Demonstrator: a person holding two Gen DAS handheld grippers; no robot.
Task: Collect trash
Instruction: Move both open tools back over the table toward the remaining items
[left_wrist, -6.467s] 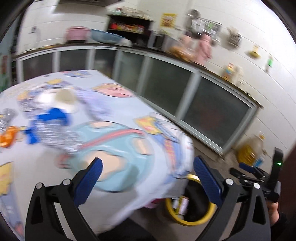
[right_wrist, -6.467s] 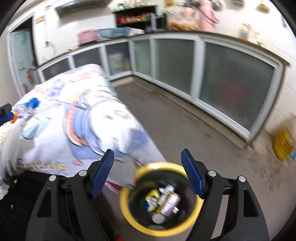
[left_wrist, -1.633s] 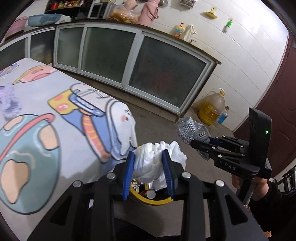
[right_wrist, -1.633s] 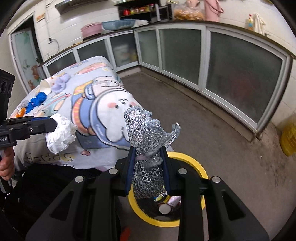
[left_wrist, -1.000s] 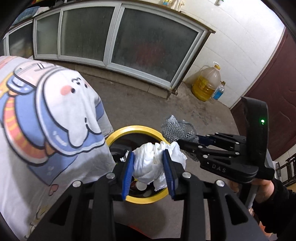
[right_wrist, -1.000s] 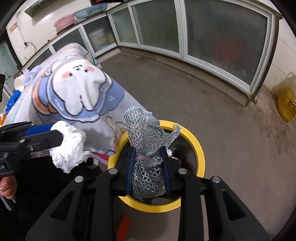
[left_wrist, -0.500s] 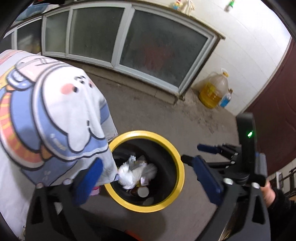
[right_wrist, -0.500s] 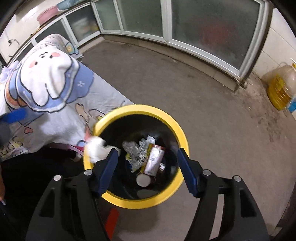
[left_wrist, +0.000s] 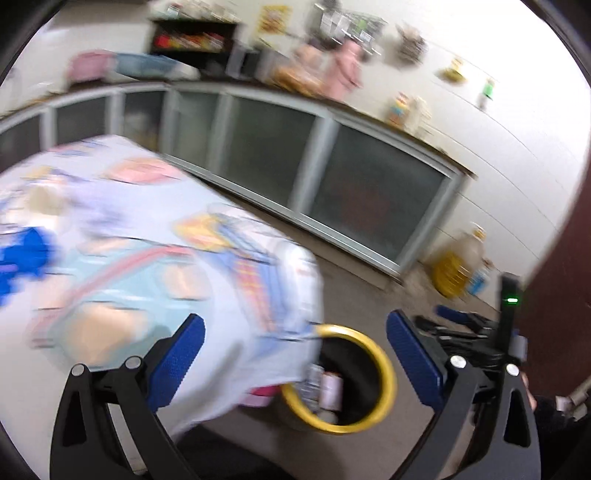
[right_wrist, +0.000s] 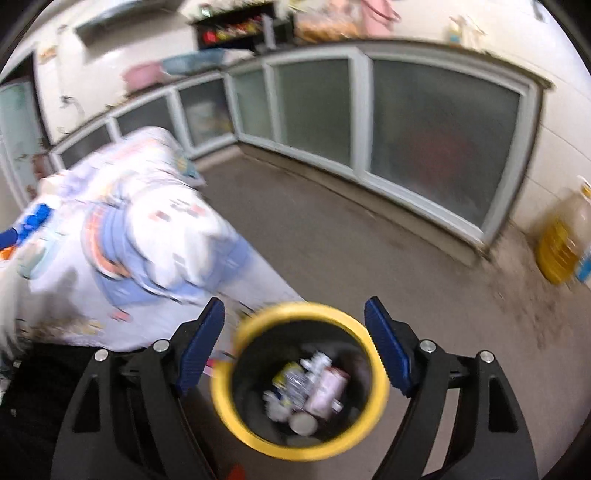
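Note:
A black bin with a yellow rim (right_wrist: 376, 395) stands on the floor by the table corner, holding several pieces of trash (right_wrist: 310, 384). It also shows in the left wrist view (left_wrist: 384, 373). My right gripper (right_wrist: 295, 343) is open and empty just above the bin. My left gripper (left_wrist: 295, 354) is open and empty, raised toward the table with the cartoon cloth (left_wrist: 122, 258). A blurred blue piece of trash (left_wrist: 22, 254) lies on the table at the far left. The right gripper (left_wrist: 461, 321) shows at the right of the left wrist view.
Low cabinets with frosted glass doors (right_wrist: 436, 147) line the walls. A yellow oil jug (right_wrist: 561, 243) stands on the floor at the right. A dark red door (left_wrist: 554, 314) is at the far right. Bare concrete floor (right_wrist: 369, 251) lies between table and cabinets.
Both grippers have swung up from over the bin. The left one now faces the table. Both views are motion-blurred.

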